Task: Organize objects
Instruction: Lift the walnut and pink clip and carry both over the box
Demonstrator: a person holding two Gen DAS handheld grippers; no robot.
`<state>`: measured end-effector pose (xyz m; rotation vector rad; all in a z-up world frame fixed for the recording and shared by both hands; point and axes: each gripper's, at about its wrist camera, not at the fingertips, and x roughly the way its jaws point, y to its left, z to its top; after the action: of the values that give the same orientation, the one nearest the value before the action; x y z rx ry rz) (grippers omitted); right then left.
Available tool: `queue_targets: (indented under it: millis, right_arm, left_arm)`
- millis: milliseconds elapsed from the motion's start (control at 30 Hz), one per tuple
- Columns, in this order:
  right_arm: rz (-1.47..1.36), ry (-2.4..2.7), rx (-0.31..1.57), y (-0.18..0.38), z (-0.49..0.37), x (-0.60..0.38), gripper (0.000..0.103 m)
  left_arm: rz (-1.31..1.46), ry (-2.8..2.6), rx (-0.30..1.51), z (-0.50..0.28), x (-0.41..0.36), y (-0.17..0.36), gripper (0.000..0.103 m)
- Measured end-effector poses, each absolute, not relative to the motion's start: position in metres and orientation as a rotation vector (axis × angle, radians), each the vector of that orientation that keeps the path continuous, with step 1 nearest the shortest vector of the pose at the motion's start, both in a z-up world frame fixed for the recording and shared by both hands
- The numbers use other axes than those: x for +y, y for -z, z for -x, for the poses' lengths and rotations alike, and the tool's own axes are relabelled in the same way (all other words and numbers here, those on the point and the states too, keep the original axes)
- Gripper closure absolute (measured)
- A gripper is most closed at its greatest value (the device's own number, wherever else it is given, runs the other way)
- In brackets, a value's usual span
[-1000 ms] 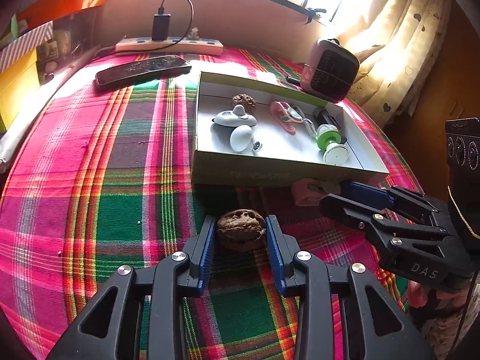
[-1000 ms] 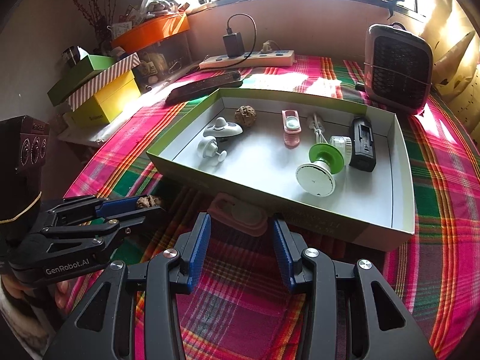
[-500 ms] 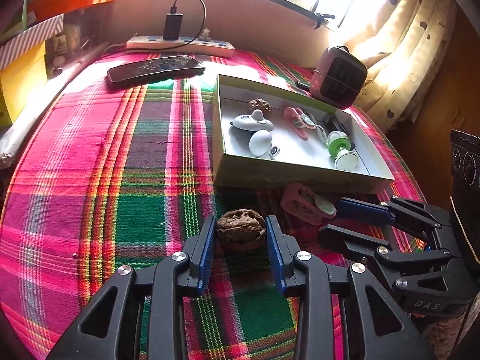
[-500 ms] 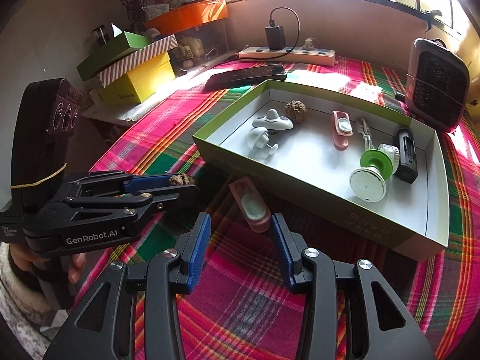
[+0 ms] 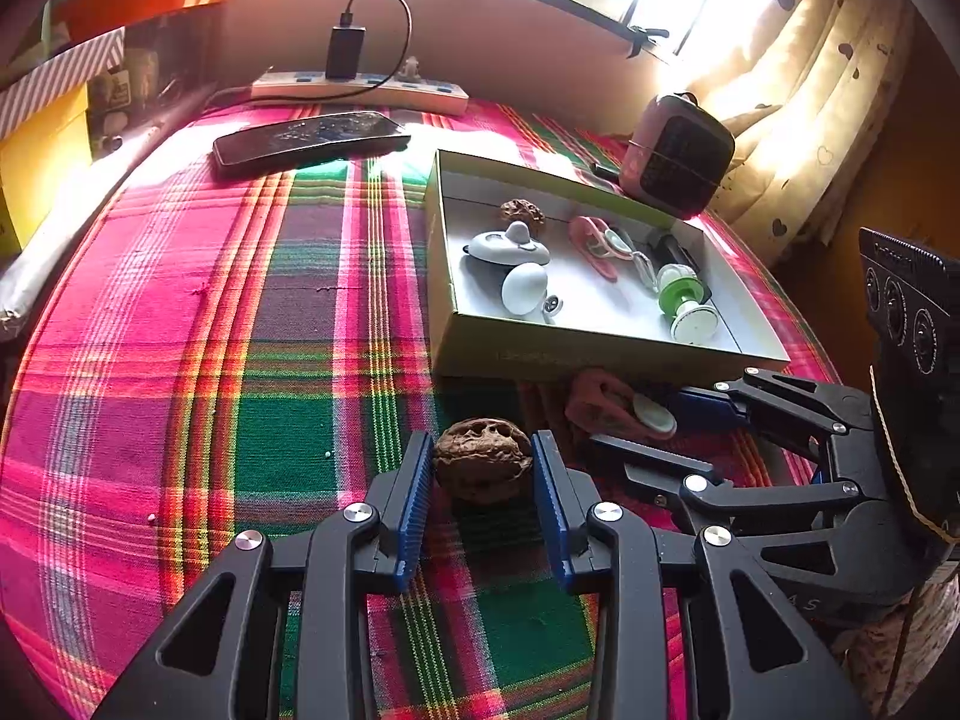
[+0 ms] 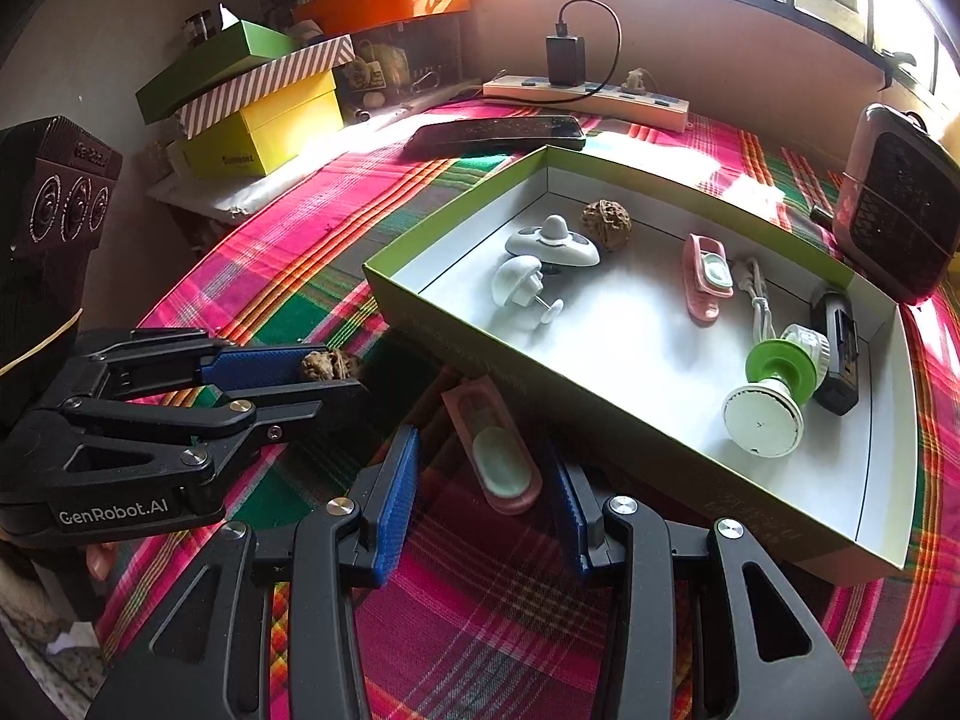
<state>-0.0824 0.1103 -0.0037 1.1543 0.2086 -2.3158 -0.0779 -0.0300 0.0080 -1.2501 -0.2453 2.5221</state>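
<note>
My left gripper (image 5: 480, 450) is shut on a brown walnut (image 5: 483, 471), held close over the plaid cloth; the right wrist view shows the same walnut (image 6: 330, 363) at the tips of that gripper (image 6: 347, 371). My right gripper (image 6: 486, 456) is open, and a pink clip (image 6: 501, 456) with a pale green pad lies on the cloth between its blue pads, touching neither. From the left wrist view the clip (image 5: 618, 408) sits just in front of the shallow green box (image 5: 480, 354). The box holds a second walnut (image 6: 606, 216), another pink clip (image 6: 705, 276), white pieces and a green-and-white gadget (image 6: 774, 384).
A dark phone (image 5: 306, 138) and a power strip (image 5: 360, 93) with a charger lie at the far edge. A pink heater (image 5: 675, 162) stands behind the box. Stacked yellow, striped and green boxes (image 6: 258, 102) sit off to the left, with a curtain at the right.
My right gripper has rolled and advanced. The pink clip, which lay crosswise ahead of the fingertips, now lies lengthwise between the pads. The left gripper keeps the walnut.
</note>
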Motion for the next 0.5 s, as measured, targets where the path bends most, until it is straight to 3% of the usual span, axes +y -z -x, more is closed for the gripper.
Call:
queue_targets:
  millis: [500]
  right_arm:
    - [-1.136, 2.353, 0.280, 0.0051, 0.0814, 0.1005, 0.061]
  left_arm:
    - [1.251, -2.521, -0.247, 0.0782, -0.0310, -0.0075, 0.072]
